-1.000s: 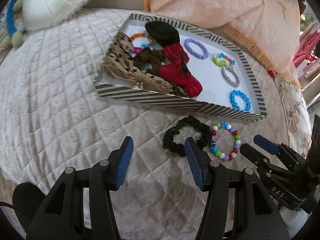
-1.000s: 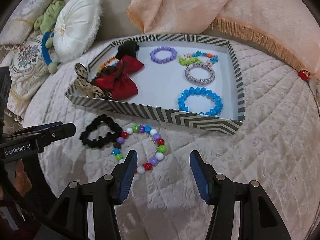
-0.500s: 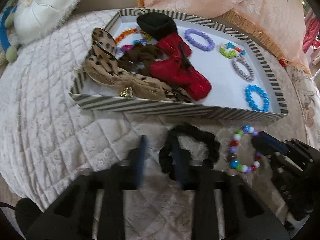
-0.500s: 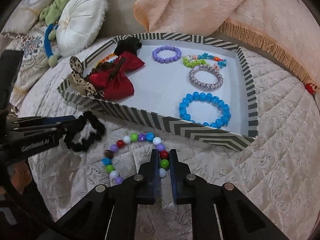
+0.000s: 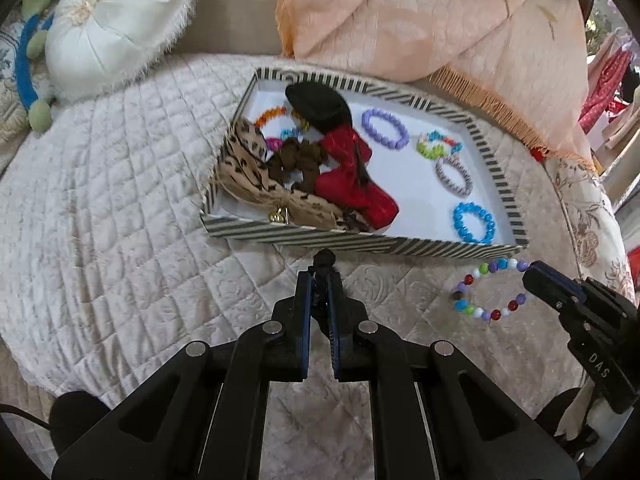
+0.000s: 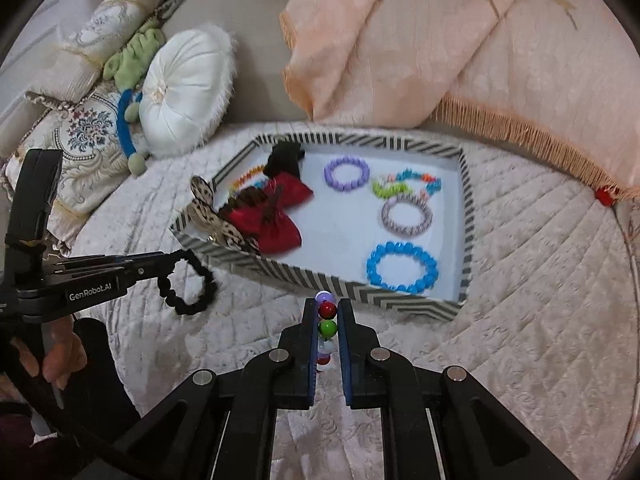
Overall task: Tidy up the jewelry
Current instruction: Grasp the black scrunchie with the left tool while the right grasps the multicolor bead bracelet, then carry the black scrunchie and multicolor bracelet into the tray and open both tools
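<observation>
Left tongs (image 5: 319, 280) clamped on black scrunchie (image 6: 188, 284), right tongs (image 6: 326, 322) on multicoloured bead bracelet (image 5: 490, 292), before striped tray (image 6: 400, 300).

white round cushion (image 6: 184, 94) | peach fringed blanket (image 6: 460, 40) | quilted cream bedspread (image 5: 100, 208) | embroidered pillow (image 6: 76, 136)

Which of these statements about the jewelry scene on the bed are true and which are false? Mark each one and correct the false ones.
1. The left gripper is shut on the black scrunchie. True.
2. The right gripper is open and holds nothing. False: it is shut on the multicolored bead bracelet.
3. The blue bead bracelet lies inside the striped tray. True.
4. The red bow lies on the quilt outside the tray. False: it is in the tray.
</observation>
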A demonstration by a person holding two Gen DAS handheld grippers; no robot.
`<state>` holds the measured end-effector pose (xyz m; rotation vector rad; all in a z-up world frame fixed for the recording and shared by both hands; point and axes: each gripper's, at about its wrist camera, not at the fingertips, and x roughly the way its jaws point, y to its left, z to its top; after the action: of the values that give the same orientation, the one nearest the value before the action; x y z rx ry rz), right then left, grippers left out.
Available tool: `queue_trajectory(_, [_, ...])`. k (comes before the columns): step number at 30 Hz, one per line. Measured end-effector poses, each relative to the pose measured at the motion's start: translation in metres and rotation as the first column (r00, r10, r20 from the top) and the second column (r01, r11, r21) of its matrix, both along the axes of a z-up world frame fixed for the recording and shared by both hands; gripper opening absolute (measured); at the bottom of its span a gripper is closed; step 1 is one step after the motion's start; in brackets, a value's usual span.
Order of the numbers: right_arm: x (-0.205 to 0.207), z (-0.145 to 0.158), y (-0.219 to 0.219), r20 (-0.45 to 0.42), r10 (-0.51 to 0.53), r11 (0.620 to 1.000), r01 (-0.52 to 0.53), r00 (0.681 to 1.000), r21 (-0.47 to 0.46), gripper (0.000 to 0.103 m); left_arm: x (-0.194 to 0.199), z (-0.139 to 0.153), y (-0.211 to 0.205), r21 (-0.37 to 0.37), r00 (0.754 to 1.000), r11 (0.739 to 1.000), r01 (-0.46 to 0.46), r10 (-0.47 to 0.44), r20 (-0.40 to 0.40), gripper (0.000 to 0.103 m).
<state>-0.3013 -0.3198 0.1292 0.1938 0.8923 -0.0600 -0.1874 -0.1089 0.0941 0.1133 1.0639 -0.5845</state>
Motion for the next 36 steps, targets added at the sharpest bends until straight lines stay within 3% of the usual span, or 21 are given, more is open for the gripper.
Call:
queue_trajectory(17, [-0.023,0.046,-0.009,0.081,-0.025,0.999,0.028,0.996,-0.036,0.009,-0.018,0.051,0.002,-0.002,0.991,1.000,0.021,-0.020,0.131,0.007])
queue_trajectory(36, [-0.016,0.056,-0.017,0.091,-0.026,0.999,0.030,0.996,-0.038,0.009,-0.015,0.059,-0.011,0.019,0.986,0.999,0.040,-0.043,0.162,0.007])
